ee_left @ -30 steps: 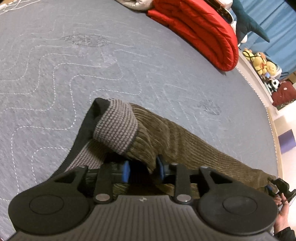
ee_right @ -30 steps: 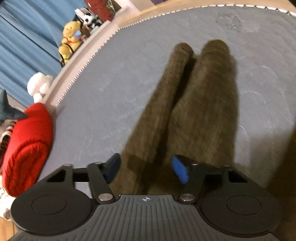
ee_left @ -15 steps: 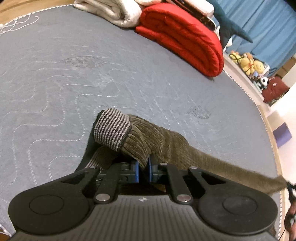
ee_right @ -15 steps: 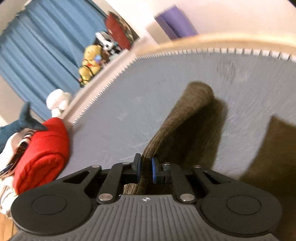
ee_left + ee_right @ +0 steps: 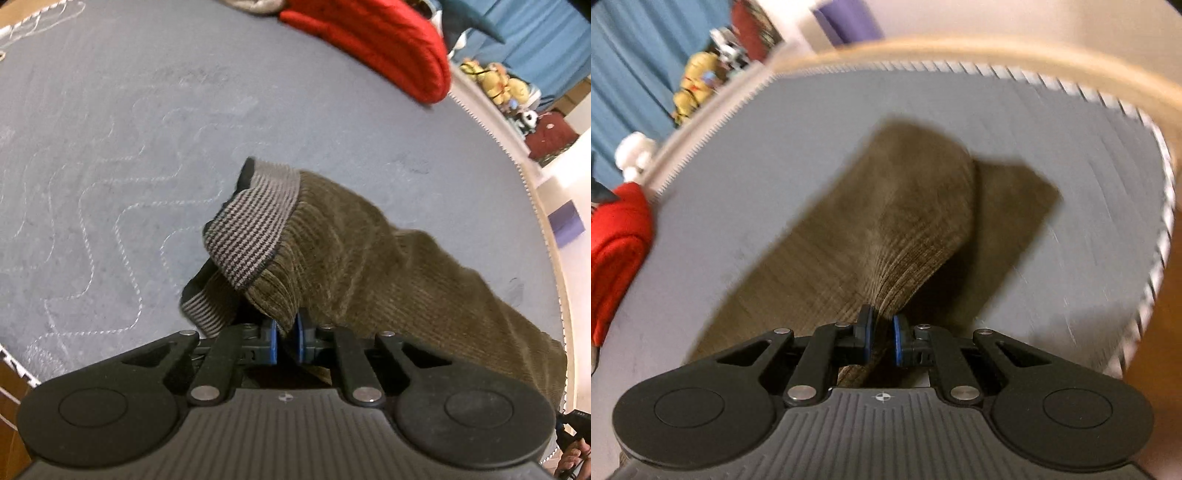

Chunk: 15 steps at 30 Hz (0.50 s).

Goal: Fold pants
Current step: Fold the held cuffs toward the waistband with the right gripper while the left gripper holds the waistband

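Note:
Olive-brown corduroy pants (image 5: 369,266) with a grey striped waistband (image 5: 255,229) lie on a grey quilted mattress (image 5: 110,147). My left gripper (image 5: 286,341) is shut on the pants at the waistband end and holds that end lifted. In the right wrist view my right gripper (image 5: 881,338) is shut on a leg of the pants (image 5: 905,214), with the fabric raised and draped toward the mattress; a second layer (image 5: 1008,206) lies flat beyond it. The view is blurred.
A red rolled blanket (image 5: 388,48) lies at the far edge of the mattress; it also shows in the right wrist view (image 5: 617,243). Stuffed toys (image 5: 491,81) and blue curtains (image 5: 535,37) stand beyond. The mattress edge (image 5: 1160,221) runs close on the right.
Both grippers closed on the pants and lifted them. The right gripper, open a second ago, now holds the leg raised, swung over the other leg.

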{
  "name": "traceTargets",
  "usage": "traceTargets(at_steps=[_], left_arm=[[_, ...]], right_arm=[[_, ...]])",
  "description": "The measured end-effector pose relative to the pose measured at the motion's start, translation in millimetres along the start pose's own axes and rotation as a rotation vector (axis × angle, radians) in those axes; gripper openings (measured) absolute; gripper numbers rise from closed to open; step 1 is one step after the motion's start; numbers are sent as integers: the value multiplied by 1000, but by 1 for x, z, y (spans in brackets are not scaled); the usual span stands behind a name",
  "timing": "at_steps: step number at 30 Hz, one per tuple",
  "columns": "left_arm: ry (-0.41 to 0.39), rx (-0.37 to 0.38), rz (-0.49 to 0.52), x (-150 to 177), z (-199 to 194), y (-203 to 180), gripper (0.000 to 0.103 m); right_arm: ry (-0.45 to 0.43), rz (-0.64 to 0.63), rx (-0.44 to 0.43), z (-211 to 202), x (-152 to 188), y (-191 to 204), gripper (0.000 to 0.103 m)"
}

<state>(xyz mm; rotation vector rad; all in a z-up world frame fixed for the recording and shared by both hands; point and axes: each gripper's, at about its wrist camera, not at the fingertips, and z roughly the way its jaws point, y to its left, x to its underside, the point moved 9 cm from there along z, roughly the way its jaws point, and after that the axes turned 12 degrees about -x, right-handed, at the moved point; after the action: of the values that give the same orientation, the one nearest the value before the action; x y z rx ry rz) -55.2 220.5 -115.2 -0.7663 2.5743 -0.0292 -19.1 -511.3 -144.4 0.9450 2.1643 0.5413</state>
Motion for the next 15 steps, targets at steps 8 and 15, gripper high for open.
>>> traceTargets(at_steps=[8,15], left_arm=[[-126,-116,-121,-32,-11,35,49],[-278,-112,8,-50,-21,-1,39]], right_arm=[[-153,105,90,22,-62,-35,60],[-201,265,46,39,-75,-80,29]])
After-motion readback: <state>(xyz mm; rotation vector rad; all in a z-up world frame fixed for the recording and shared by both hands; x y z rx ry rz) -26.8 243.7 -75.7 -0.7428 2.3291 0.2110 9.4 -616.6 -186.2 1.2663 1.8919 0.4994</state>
